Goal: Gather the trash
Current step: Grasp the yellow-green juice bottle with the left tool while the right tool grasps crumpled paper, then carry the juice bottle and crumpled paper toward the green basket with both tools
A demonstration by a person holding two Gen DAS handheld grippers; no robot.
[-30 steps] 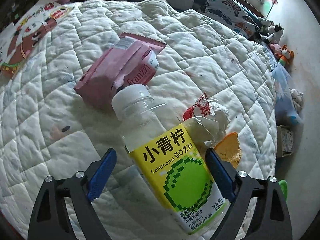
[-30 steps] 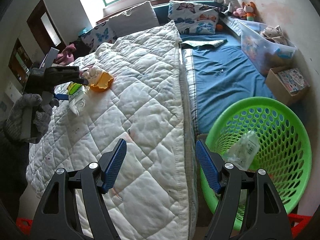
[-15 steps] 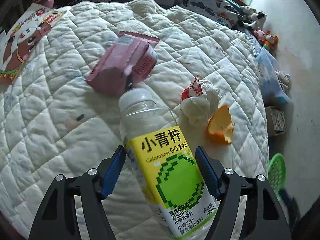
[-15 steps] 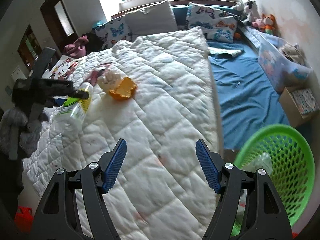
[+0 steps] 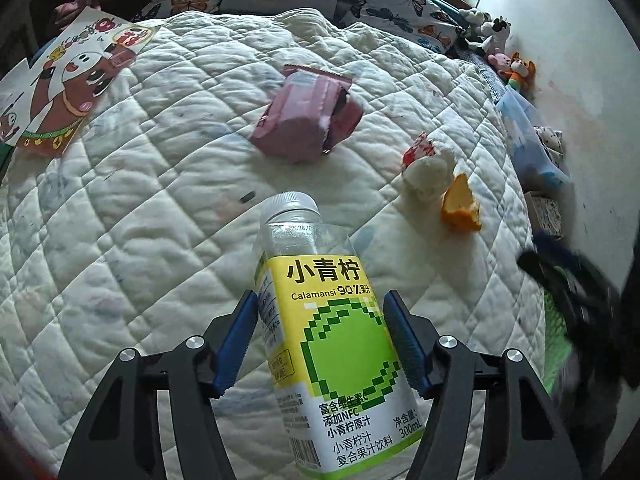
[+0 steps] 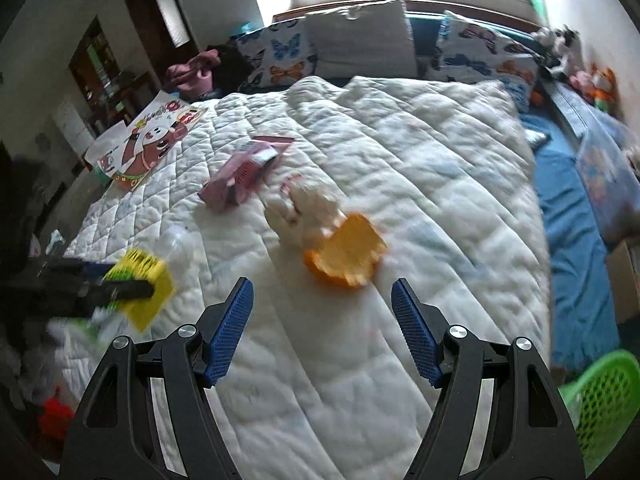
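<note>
I see a bed [image 6: 400,184] under a white quilt [image 5: 140,208], wide across both views. Pillows [image 6: 360,36] with butterfly prints line its head. At the lower right of the right view a green basket [image 6: 600,396] stands on the floor beside the bed. A cartoon poster [image 5: 68,80] lies on the quilt's far left edge.

My left tool [image 5: 320,340] is clamped on the bottle [image 5: 332,344]: both blue pads press the yellow-green label, and the white cap points away from me. I cannot tell whether the bottle touches the quilt. In the right view it shows as a blurred yellow patch [image 6: 142,280] at the left, held in that tool.

My right tool [image 6: 322,324] hangs above the quilt with its fingers wide apart, gripping nothing.

The rest of the trash lies on the quilt. The pink wrapper [image 5: 308,120] sits near the middle, torn open. Right of it a crumpled tissue [image 5: 428,168] with a red-printed scrap rests just beside the orange peel [image 6: 348,252], which lies just ahead of my right tool.
</note>
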